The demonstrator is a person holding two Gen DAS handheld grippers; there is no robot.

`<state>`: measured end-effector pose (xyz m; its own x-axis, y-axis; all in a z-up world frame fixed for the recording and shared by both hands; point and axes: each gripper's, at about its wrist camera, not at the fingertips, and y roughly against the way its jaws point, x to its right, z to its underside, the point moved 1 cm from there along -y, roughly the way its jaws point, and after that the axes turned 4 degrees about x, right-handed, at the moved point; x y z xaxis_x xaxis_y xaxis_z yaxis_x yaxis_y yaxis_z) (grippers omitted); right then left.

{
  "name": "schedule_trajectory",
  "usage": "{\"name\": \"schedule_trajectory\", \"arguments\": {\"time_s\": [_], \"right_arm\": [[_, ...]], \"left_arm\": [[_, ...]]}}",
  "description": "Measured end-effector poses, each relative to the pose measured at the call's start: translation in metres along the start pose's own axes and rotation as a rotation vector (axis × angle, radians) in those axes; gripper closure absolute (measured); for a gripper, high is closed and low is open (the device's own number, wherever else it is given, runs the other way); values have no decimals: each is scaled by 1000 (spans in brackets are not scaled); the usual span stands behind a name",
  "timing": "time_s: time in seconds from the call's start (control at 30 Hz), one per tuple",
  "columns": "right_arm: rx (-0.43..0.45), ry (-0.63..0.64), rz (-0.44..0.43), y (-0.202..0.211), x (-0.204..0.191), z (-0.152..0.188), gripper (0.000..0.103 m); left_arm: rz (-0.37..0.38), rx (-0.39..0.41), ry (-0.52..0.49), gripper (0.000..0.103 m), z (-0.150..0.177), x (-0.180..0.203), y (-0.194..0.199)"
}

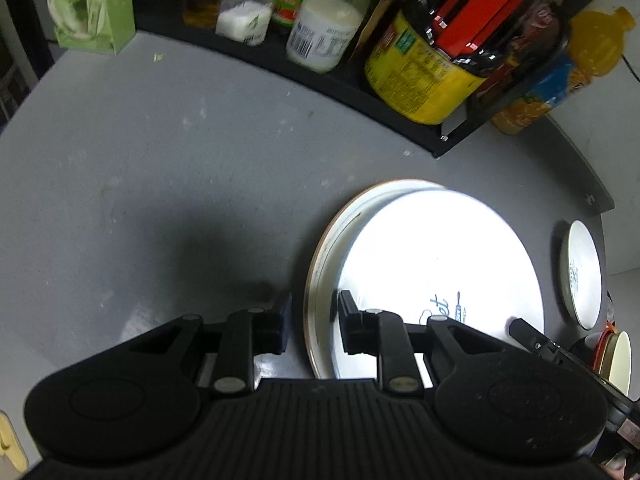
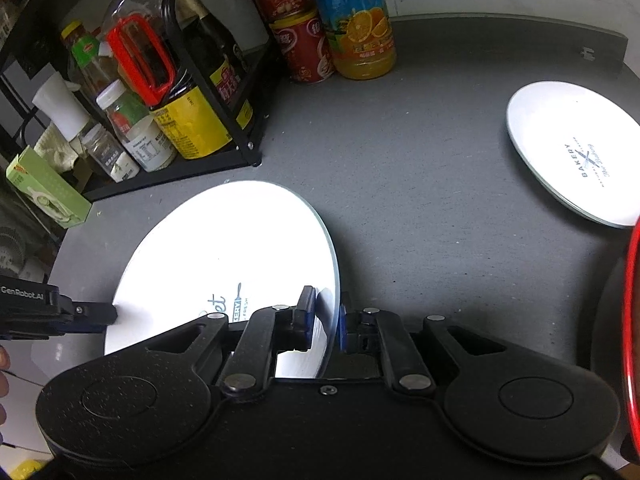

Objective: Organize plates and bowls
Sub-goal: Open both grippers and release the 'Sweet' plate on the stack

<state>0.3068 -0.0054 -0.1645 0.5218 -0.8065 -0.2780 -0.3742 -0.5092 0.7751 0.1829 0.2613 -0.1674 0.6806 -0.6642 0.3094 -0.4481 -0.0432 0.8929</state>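
A large white plate (image 1: 440, 256) (image 2: 224, 248) with blue print lies offset over a brown-rimmed plate (image 1: 320, 256) on the grey table. My right gripper (image 2: 326, 320) is shut on the white plate's right rim, which sits between its blue pads. One right fingertip (image 1: 528, 332) shows at that rim in the left wrist view. My left gripper (image 1: 314, 320) is open and straddles the left edge of the two plates, and it appears at the plate's left edge (image 2: 80, 312) in the right wrist view. A smaller white "Bakery" plate (image 1: 582, 274) (image 2: 576, 152) lies apart to the right.
A black rack (image 1: 360, 92) (image 2: 180, 168) of bottles and jars lines the back. A green box (image 1: 92, 4) (image 2: 48, 196) stands at its left end; red cans (image 2: 300, 40) and an orange juice bottle (image 2: 356, 20) at its right. A red-rimmed bowl (image 2: 632, 340) sits at the right edge.
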Motion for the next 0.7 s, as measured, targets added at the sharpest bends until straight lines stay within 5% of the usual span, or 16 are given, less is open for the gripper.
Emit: {"name": "schedule_trajectory", "arguments": {"time_s": [0.3,0.6,0.7], "right_arm": [[-41,49,16,-17,-10,-2,88],[-74,27,9,-2,-5,-16,71],[-66,21,6,14,0,-23,55]], "left_arm": [[31,28,43,79,-3,-14,-3],[-17,3,37,78,-5,1,8],[-7,0,36,60,-5,14,19]]}}
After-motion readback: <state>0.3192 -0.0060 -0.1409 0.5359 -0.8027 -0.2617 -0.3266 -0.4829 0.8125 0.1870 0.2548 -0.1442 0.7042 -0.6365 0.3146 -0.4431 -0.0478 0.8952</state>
